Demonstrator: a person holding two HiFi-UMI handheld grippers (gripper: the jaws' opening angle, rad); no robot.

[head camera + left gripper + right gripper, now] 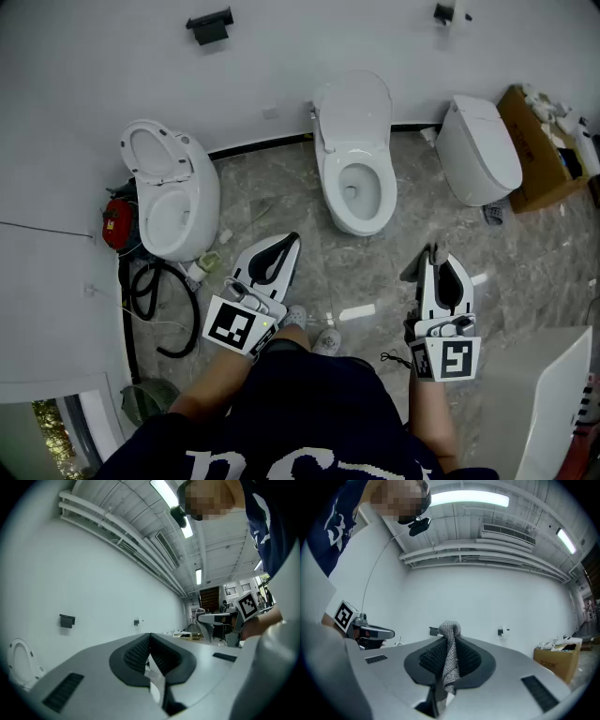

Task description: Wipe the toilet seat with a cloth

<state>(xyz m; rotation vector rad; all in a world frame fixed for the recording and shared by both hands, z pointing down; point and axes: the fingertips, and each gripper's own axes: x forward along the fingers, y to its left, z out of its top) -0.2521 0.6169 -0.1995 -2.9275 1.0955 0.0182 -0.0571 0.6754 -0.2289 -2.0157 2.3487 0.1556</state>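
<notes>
Three white toilets stand along the far wall in the head view. The middle toilet (356, 159) has its lid up and its seat (330, 192) showing. My right gripper (434, 253) is shut on a grey knitted cloth (415, 266), held over the floor in front of and to the right of that toilet. In the right gripper view the cloth (450, 658) sticks up between the closed jaws of the right gripper (449, 637). My left gripper (292, 240) points toward the middle toilet, shut and empty. The left gripper view shows the left gripper (150, 635) with jaws together and nothing held.
The left toilet (171, 192) has its lid raised, with a red object (114, 223) and a black hose (155, 300) beside it. The right toilet (478, 150) is closed, next to a cardboard box (539, 155). A white fixture (553, 403) stands at the lower right.
</notes>
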